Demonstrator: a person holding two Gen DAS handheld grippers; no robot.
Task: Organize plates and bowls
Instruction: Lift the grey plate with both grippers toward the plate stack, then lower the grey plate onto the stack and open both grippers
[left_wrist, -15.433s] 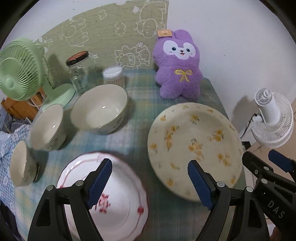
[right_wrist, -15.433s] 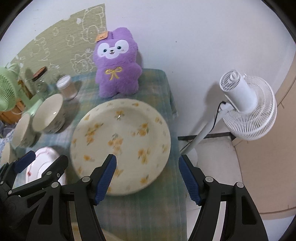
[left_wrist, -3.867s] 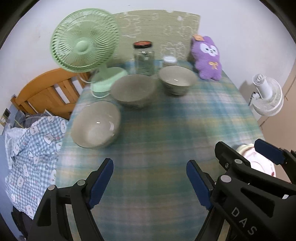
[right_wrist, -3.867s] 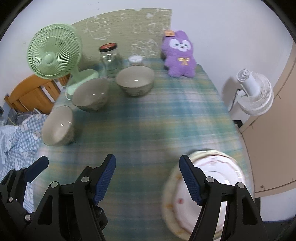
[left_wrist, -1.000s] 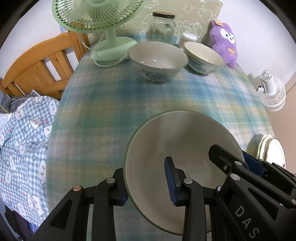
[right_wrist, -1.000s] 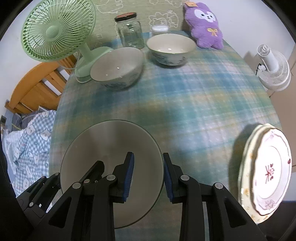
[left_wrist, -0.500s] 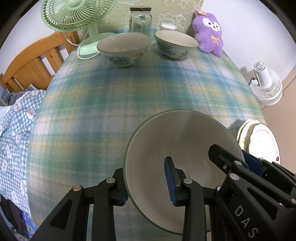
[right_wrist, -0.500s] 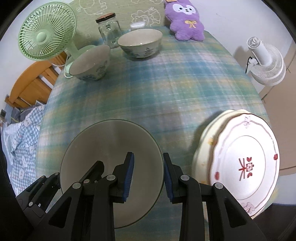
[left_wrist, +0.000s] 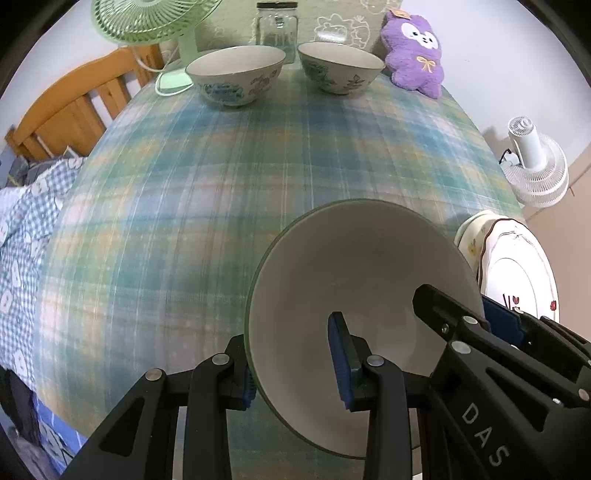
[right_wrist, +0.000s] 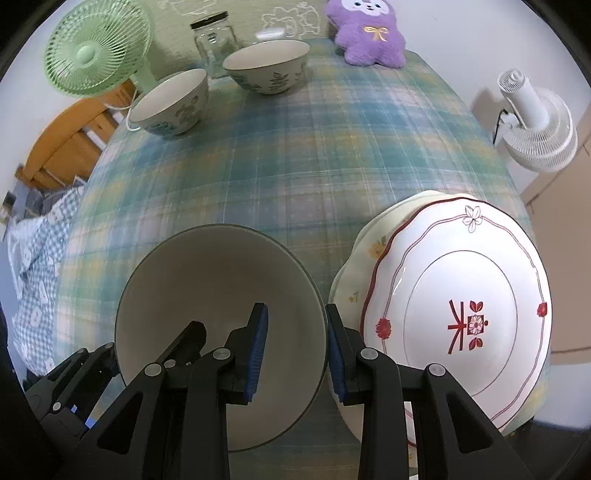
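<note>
**Shared bowl carried toward the stacked plates**

Since the frame one second earlier, the held bowl (right_wrist: 207, 295) had travelled across the plaid tablecloth (right_wrist: 332, 155) and lay just beside the plate stack, which had stood far off at the right edge before. The left gripper (left_wrist: 295, 365) was clamped on the bowl's left rim, one blue pad inside and one outside the wall; the right gripper (right_wrist: 295, 343) pinched the opposite rim in the same way, jaws narrow. The red-trimmed white plate (right_wrist: 461, 317) rested on the yellow-flowered plate (right_wrist: 354, 280) at the table's near right corner. Two patterned bowls (left_wrist: 236, 75) (left_wrist: 340, 68) stood apart at the far end, before the glass jar (left_wrist: 277, 26), green fan (right_wrist: 96, 44) and purple plush toy (left_wrist: 413, 51). A white fan (right_wrist: 535, 122) stood off the table
</note>
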